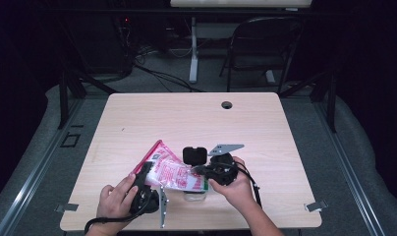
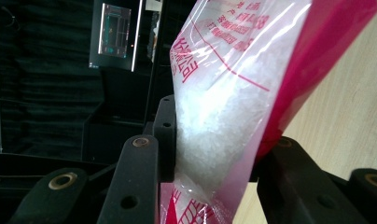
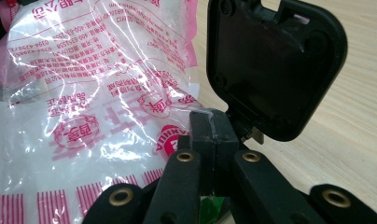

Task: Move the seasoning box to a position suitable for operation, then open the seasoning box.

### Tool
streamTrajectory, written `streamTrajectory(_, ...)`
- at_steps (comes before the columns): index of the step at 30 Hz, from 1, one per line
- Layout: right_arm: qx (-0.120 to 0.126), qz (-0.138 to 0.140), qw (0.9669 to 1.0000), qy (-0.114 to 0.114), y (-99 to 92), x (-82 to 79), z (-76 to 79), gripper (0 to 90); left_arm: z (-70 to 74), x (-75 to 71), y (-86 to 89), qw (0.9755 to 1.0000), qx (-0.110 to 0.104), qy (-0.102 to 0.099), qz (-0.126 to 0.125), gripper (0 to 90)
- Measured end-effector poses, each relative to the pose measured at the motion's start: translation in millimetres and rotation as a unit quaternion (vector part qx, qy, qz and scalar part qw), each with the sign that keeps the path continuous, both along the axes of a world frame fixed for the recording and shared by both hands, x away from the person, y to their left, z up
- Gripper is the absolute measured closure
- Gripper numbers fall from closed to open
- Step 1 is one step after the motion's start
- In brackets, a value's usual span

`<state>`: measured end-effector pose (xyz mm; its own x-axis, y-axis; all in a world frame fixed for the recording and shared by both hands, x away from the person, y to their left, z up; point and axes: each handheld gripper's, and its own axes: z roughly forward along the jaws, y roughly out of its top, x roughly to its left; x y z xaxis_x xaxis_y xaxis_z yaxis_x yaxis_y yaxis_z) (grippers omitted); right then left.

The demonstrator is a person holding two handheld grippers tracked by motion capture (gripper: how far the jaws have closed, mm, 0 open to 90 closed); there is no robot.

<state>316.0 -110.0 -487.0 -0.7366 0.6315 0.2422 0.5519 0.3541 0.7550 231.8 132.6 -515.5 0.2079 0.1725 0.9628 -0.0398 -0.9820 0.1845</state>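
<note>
A clear plastic bag point(image 1: 172, 173) with pink print and white granules inside hangs tilted over the table's front middle, held between both grippers. My left gripper point(image 1: 146, 171) is shut on its pink left end; in the left gripper view the bag point(image 2: 224, 84) bulges between the pads of my left gripper point(image 2: 219, 149). My right gripper point(image 1: 197, 170) is shut on the bag's right corner, and the right gripper view shows my right gripper point(image 3: 213, 133) pinching the film of the bag point(image 3: 93, 93). A black hinged lid point(image 1: 194, 155) stands open just behind that corner, close beside the jaws as the lid point(image 3: 270, 65).
A clear container point(image 1: 194, 197) sits on the table under the bag's right end, partly hidden. The light wooden table point(image 1: 186, 118) has a cable hole point(image 1: 227, 104) at the back. A black chair point(image 1: 265, 44) and a desk leg stand beyond it.
</note>
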Motion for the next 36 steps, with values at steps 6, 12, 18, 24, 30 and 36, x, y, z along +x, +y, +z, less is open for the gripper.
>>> streamTrajectory(6, 0.002, -0.003, 1.0, -0.002, -0.3, 1.2, -0.8, 90.0, 2.0, 0.5, -1.0, 0.9998, 0.019, -0.005, -0.002, 68.6)
streamTrajectory(12, 0.0, -0.002, 1.0, 0.0, 0.1, 1.7, -1.7, 90.0, 2.5, -0.3, -1.0, 0.9993, 0.035, -0.008, -0.005, 68.9)
streamTrajectory(18, 0.003, -0.003, 1.0, 0.001, -0.4, 1.6, -2.0, 90.0, 3.4, -0.8, -2.9, 0.999, 0.041, -0.015, -0.006, 69.0)
streamTrajectory(24, 0.002, -0.006, 1.0, 0.0, -1.3, 1.1, -1.9, 90.0, 4.9, -1.6, -4.4, 0.9987, 0.048, -0.017, -0.006, 69.3)
streamTrajectory(30, 0.003, -0.004, 1.0, -0.001, -1.0, 0.7, -1.8, 90.0, 5.4, -3.5, -4.3, 0.9981, 0.056, -0.022, -0.008, 69.6)
streamTrajectory(36, 0.004, -0.005, 1.0, -0.002, -0.8, -0.1, -1.4, 90.0, 5.8, -3.7, -4.0, 0.9981, 0.056, -0.023, -0.01, 69.8)
